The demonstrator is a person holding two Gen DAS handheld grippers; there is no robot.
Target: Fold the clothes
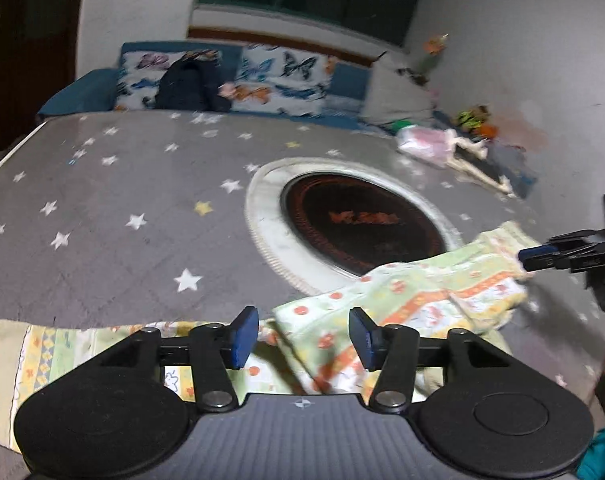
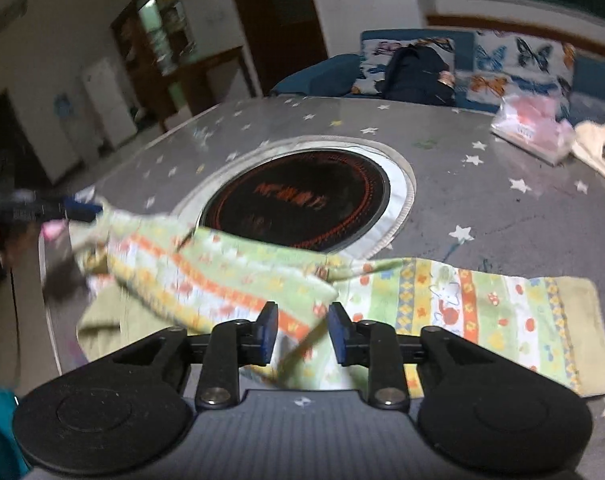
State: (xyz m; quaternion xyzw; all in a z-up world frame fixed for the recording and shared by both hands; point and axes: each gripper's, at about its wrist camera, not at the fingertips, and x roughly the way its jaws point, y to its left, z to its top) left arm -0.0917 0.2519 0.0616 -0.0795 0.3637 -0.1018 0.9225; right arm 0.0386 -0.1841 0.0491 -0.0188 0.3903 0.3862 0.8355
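Both my claws open w/ nothing pinched: left gripper point(image 1: 303, 334) and right gripper point(image 2: 303, 334) straddle the raised fold of the printed kids' pants point(image 2: 442, 296) lying on the star-print tablecloth point(image 1: 114, 200), prob lining up to grab.

My left gripper point(image 1: 303, 336) and right gripper point(image 2: 303, 331) match: matte black linkage arms with silver screws, blue rubber pads point(image 1: 244, 334), ribbed grey housing, round black discs either side. Teal sleeve point(image 1: 602, 452) beside it.
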